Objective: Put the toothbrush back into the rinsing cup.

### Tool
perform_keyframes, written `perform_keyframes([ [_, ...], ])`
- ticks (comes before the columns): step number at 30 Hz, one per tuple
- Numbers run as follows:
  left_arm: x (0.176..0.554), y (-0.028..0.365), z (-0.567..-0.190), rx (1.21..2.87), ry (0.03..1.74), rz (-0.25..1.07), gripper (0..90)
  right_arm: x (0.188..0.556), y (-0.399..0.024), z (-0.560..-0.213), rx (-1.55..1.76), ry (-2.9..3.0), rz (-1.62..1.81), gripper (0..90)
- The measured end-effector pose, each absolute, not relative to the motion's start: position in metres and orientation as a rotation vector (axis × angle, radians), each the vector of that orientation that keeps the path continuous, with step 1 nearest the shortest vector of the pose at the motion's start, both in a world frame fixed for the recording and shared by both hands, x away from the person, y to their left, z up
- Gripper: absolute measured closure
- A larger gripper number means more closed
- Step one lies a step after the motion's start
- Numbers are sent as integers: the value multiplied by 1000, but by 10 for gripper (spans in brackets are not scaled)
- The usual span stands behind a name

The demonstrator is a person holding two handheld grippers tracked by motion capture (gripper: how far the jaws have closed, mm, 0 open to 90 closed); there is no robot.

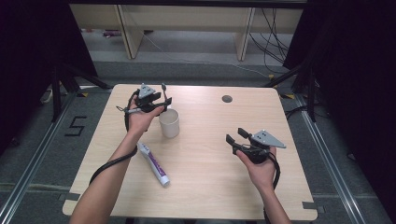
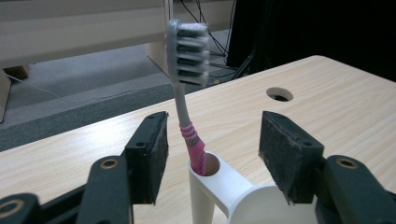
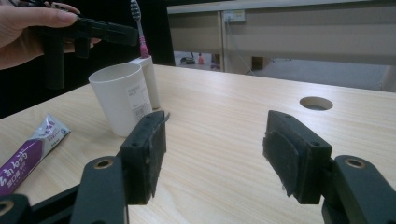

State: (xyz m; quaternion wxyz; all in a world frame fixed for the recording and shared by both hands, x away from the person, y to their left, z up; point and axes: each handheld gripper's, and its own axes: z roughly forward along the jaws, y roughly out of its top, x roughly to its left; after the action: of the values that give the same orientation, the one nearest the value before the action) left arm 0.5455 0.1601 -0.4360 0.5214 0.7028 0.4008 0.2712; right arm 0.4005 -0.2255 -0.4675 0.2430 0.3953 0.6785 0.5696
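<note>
A grey-headed toothbrush with a pink neck [image 2: 186, 88] stands upright in the side holder of a white cup [image 2: 252, 198]. My left gripper [image 2: 217, 137] is open, one jaw on each side of the brush neck, touching neither the brush nor the cup. In the high view the left gripper [image 1: 161, 99] hovers just behind the cup [image 1: 169, 123]. My right gripper [image 1: 236, 136] is open and holds nothing, low over the table's right half. Its own view shows the right gripper [image 3: 215, 140] pointing toward the cup [image 3: 121, 98] and brush [image 3: 139, 28].
A white and purple toothpaste tube [image 1: 154, 164] lies on the wooden table [image 1: 205, 186] in front of the cup, also seen as the tube [image 3: 28, 149]. A round cable hole [image 1: 227, 99] sits at the back. Desk legs and cables stand beyond the table.
</note>
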Motion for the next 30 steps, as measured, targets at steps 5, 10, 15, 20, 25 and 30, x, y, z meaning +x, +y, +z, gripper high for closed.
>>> perform_keyframes([
  [5,537,167,-434,1675,976,634,337,401,-225,-468,1098,1853,1561,394],
  [10,542,189,-425,1822,786,892,313,402,-224,-469,1100,1862,1572,394],
  [15,532,200,-421,1928,622,823,314,403,-224,-469,1086,1862,1550,393],
  [20,518,208,-421,1929,647,854,315,403,-224,-468,1103,1866,1546,393],
  [25,481,198,-433,1724,951,642,318,403,-226,-466,1099,1859,1545,393],
  [30,468,200,-435,1719,953,619,325,399,-226,-465,1155,1868,1538,394],
])
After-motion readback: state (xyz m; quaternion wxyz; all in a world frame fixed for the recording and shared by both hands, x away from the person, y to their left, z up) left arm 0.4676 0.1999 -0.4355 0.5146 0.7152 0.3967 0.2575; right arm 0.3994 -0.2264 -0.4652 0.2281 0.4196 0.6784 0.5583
